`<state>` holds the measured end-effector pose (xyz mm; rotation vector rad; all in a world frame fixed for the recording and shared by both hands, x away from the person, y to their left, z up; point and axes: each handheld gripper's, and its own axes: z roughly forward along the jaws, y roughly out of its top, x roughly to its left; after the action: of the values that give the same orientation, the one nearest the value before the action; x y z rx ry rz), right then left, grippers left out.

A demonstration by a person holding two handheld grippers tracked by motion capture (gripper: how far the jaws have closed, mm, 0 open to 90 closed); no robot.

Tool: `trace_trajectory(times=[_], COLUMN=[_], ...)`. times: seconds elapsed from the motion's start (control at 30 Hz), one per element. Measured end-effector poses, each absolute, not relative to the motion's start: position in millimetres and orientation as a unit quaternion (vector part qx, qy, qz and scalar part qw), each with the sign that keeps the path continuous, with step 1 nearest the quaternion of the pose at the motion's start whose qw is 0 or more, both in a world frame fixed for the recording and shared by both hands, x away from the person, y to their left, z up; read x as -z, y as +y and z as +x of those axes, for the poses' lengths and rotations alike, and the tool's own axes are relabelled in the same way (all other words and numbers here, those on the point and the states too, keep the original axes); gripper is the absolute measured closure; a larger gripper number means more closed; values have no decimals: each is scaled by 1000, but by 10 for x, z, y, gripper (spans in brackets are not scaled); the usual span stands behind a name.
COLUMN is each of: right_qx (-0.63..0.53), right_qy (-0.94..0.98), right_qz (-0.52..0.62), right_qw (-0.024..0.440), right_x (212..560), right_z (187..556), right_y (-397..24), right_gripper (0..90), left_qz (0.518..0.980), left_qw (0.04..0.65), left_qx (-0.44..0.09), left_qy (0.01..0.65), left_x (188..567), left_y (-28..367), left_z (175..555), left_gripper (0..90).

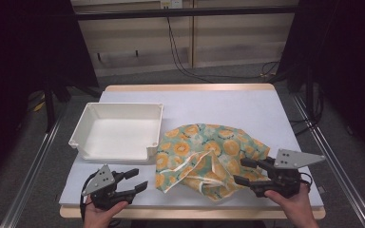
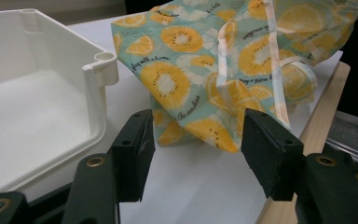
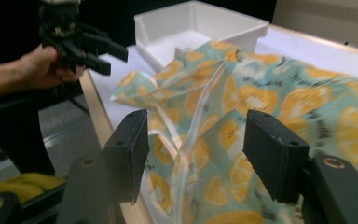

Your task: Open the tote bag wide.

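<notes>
- Worktop (image 1: 266,109): pale surface with a wooden front edge. It carries everything below, and both sets of jaws work from its near side.
- White plastic tray (image 1: 119,130): empty, rigid, open-topped. It stands beyond the left gripper's jaws and to their left in the left gripper view; one rounded corner post sits just past the left jaw tip.
- Fruit-print cloth (image 1: 204,154): teal fabric with orange and kiwi slices, lying crumpled on the worktop between the two grippers and touching the tray's near right corner. Judged light, soft and limp; it should drape and bunch when lifted, and is neither slippery nor fragile. A single layer at a hem or corner looks like the surest place to pinch.
- Pale ribbon trim (image 2: 276,70): sewn along the cloth edges and looping across the folds. It marks the hems and would make a firm pinch line.
- Right gripper (image 1: 247,172): jaws part open, nothing clamped. In the right gripper view the cloth and a strand of trim lie directly ahead, in the gap between the pads, with no pad seen pressing on them.
- Left gripper (image 1: 135,179): jaws part open and empty. The nearest cloth fold lies just ahead of the jaw tips, centred between them but short of the pads.
</notes>
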<state>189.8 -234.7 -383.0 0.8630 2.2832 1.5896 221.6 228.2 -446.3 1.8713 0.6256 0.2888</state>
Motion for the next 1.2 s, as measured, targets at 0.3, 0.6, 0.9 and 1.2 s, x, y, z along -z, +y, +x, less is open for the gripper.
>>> trace_trajectory(times=[0.3, 0.6, 0.9, 1.2], right_qx=[-513, -459, -447, -486], right_qy=[806, 834, 847, 824], right_qz=[284, 294, 285, 288], right_qw=[84, 83, 48, 46], right_x=[4020, 4245, 4377, 4220], right_z=[1924, 1996, 2117, 2205], right_y=[-2207, -2163, -2130, -2229], right_gripper=[345, 457, 835, 900], left_qz=[786, 789, 792, 787], left_qw=[551, 551, 561, 586], left_qx=[-111, -101, -79, -47], left_qy=[257, 253, 228, 188], left_x=[4477, 4467, 4425, 4313], left_y=[2259, 2203, 2013, 1883], left_z=[2225, 2222, 2205, 2083], left_gripper=[406, 396, 440, 590])
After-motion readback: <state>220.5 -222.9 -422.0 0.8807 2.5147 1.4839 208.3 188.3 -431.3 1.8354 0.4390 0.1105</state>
